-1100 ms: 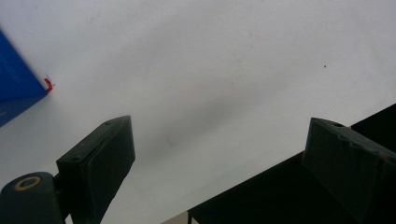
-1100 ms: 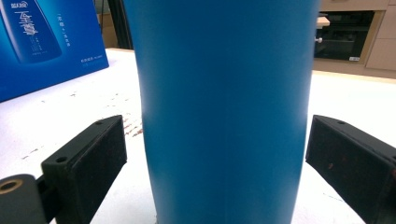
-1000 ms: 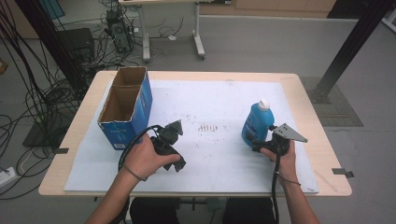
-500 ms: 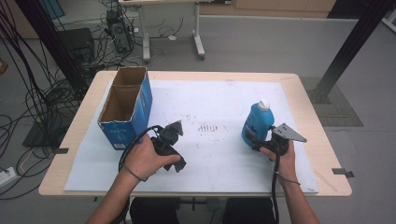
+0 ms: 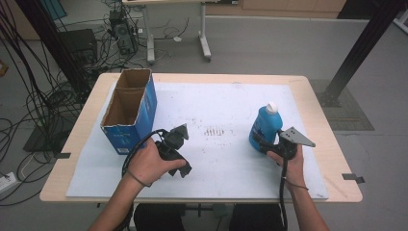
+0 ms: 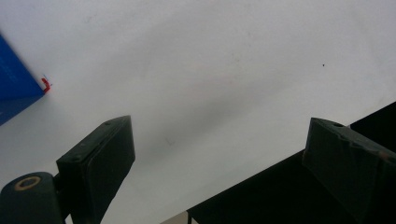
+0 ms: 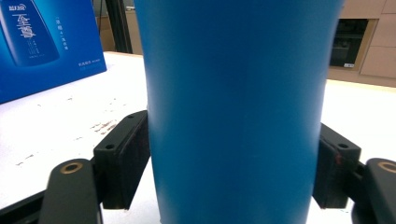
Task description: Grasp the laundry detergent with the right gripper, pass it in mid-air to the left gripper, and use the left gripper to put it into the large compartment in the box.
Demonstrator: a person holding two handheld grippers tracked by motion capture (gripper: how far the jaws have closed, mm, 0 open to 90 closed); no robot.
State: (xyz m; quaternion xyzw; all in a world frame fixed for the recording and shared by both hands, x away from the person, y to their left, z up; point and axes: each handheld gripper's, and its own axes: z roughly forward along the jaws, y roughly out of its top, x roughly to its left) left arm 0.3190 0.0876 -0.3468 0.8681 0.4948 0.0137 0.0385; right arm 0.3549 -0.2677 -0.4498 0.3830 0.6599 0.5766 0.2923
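A blue bottle with a white cap stands upright on the white mat at the right. My right gripper reaches it from the near side. Its jaws have just been closing, and in the right gripper view both pads press against the sides of the blue bottle. My left gripper lies low over the mat, left of the middle. In the left gripper view my left gripper is open, with only bare mat between its jaws.
An open-topped blue cardboard box stands at the mat's left, close to the left gripper; its printed side shows beyond the bottle. The white mat has a patch of dark specks mid-table. Cables and desk legs lie on the floor behind.
Both hands, the bottle and the box stay where they were. The high view shows no clear shift in either gripper.
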